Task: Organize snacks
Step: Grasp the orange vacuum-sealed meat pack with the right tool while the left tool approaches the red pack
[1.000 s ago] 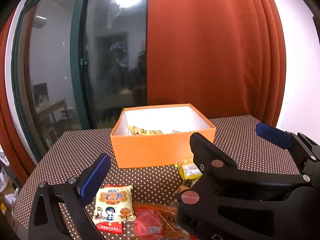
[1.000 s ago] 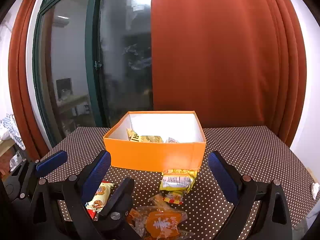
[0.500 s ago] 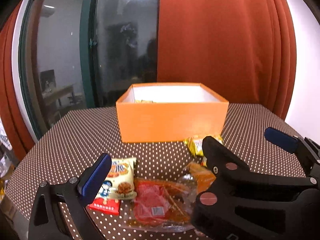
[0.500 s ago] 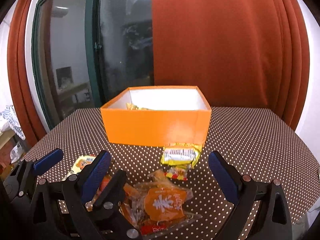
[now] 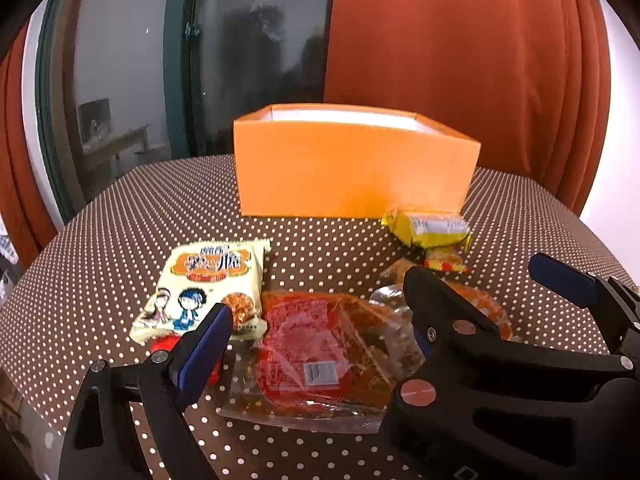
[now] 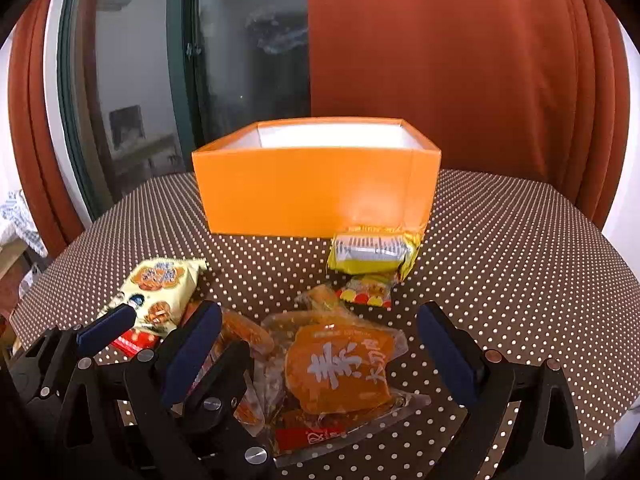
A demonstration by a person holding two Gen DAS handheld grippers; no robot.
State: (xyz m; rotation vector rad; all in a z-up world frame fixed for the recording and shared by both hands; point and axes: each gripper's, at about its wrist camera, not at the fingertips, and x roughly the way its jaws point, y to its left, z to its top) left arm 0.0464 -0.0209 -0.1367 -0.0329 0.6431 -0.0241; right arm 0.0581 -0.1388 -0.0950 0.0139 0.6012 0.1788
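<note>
Tongs lower than before, left jaws closing over red packet

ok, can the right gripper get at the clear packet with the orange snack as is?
Probably yes: the right gripper is open, the clear orange-snack packet lies uncovered between its fingers, with only the left gripper close alongside.

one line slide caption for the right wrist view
Open right gripper above clear orange-labelled snack pouch, orange cardboard box behind.

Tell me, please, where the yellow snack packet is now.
In both wrist views the yellow snack packet lies on the dotted tablecloth, against the front right corner of the orange box, just behind a small red-and-yellow packet.
</note>
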